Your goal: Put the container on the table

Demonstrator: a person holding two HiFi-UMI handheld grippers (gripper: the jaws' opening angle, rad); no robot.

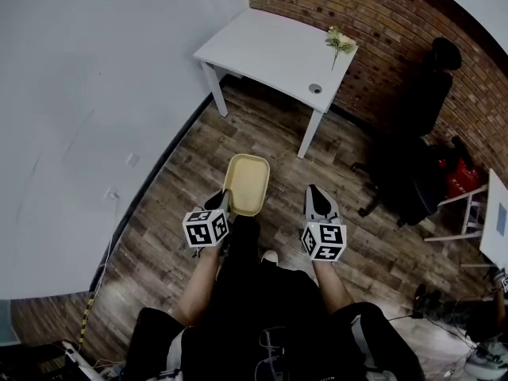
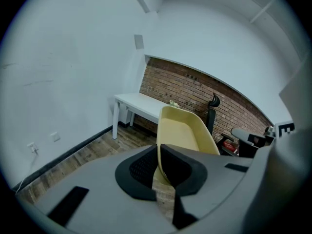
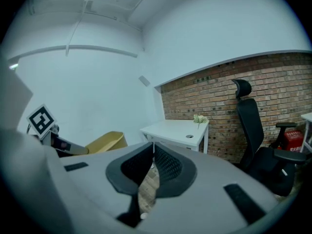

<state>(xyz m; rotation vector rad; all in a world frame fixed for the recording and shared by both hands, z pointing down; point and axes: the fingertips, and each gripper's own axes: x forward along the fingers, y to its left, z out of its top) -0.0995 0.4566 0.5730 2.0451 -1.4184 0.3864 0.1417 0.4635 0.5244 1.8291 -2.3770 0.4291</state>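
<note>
A pale yellow container [image 1: 247, 182] hangs above the wooden floor in front of me, and my left gripper [image 1: 227, 205] is shut on its near left rim. In the left gripper view the thin yellow wall of the container [image 2: 183, 130] runs between the two dark pads of the left gripper [image 2: 158, 150]. My right gripper [image 1: 316, 193] is held to the right of the container, apart from it, shut with nothing between its pads [image 3: 168, 167]. The white table [image 1: 270, 50] stands ahead against the brick wall, some way beyond the container.
A small bunch of flowers [image 1: 340, 42] and a round cable hole [image 1: 315, 88] are at the table's right end. A black office chair [image 1: 413, 173] and a red object [image 1: 460, 177] stand to the right. A white wall [image 1: 95, 117] runs along the left.
</note>
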